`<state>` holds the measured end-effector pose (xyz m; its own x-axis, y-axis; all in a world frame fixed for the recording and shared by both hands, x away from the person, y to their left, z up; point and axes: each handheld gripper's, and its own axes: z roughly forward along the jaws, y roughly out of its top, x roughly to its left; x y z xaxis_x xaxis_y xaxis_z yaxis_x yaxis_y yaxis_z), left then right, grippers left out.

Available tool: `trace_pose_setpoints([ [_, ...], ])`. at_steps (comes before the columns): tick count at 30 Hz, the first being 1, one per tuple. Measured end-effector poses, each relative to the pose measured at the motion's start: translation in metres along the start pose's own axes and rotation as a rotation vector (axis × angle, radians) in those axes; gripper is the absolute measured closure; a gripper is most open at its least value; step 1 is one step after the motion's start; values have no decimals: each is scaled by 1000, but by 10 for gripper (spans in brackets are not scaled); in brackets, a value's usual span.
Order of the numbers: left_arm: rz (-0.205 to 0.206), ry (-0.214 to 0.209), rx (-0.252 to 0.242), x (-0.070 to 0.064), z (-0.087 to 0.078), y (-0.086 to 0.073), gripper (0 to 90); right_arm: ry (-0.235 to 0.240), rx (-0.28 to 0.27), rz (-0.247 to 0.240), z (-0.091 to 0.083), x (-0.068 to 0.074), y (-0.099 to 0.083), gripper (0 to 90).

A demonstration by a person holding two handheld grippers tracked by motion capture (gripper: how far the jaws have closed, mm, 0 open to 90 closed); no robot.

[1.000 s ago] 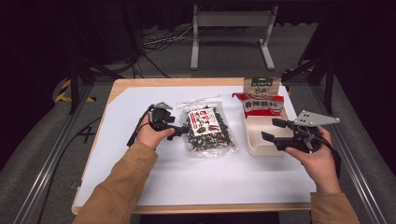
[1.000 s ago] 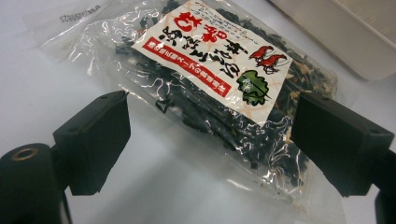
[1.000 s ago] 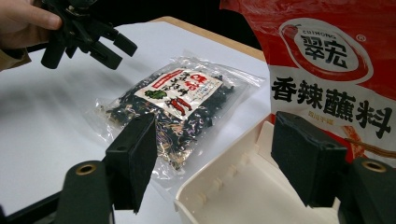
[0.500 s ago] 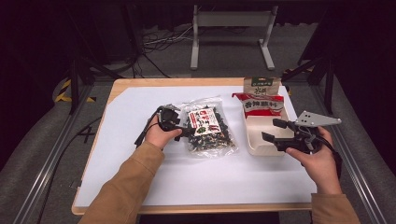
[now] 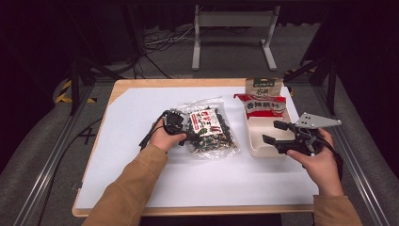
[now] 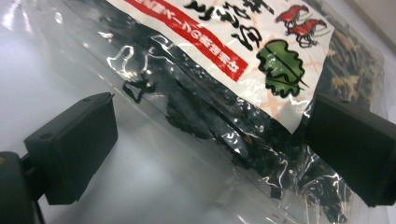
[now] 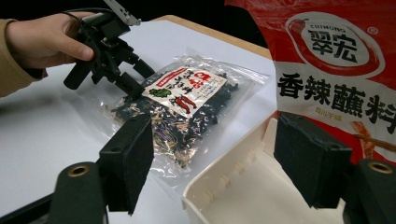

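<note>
- While the left gripper (image 5: 188, 136) sits at the clear bag of dried seaweed (image 5: 210, 133), the step in hand looks like taking hold of that bag, probably to move it to the white tray (image 5: 258, 141).
- Its jaws stand wide apart in the left gripper view, one on each side of the bag's near edge, with the crinkled plastic between them; they have not closed on it, so nothing is held.
- The bag lies flat on the white table sheet (image 5: 141, 113), just left of the tray and apart from it.
- The right gripper (image 5: 272, 133) hovers over the tray's near part, jaws spread and empty; in the right gripper view the tray's bare floor shows between them.
- The next move, as I judge it, calls for the left jaws to shut on a thin lip of plastic rather than on the bulky middle, then to lift without the slippery film sliding out.
- Count: one seaweed bag, left of the tray.
- One red seasoning pouch (image 5: 261, 106), standing at the tray's far end, touching or inside it; I cannot tell which.
- One green-topped pouch (image 5: 263, 85), just behind the red one, beyond the tray.
- One tray, two grippers.
</note>
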<state>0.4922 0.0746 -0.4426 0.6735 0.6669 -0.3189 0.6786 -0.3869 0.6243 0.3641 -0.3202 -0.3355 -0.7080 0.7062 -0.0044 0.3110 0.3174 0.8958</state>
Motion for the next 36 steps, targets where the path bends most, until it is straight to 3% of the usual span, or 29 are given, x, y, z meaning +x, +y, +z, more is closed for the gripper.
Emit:
trace_pose_setpoints([
  [13, 9, -22, 30, -3, -2, 1, 185, 4, 6, 0, 3, 1, -2, 279],
  [17, -47, -104, 19, -1, -2, -1, 389, 4, 6, 1, 3, 0, -2, 278],
  [21, -70, -121, 11, -1, -1, -2, 434, 7, 0, 2, 3, 1, -2, 275],
  [25, -129, -163, 9, 1, -1, -4, 528, 5, 6, 1, 4, 0, -2, 274],
  [29, -133, -147, 18, -1, -5, -3, 631, 5, 7, 4, 4, 0, -3, 274],
  [32, -172, -173, 5, 2, -5, -4, 680, 7, 9, 4, 5, 0, -3, 274],
  [36, -176, -176, -9, 2, -8, -6, 741, 8, 10, 3, 5, 0, -4, 274],
])
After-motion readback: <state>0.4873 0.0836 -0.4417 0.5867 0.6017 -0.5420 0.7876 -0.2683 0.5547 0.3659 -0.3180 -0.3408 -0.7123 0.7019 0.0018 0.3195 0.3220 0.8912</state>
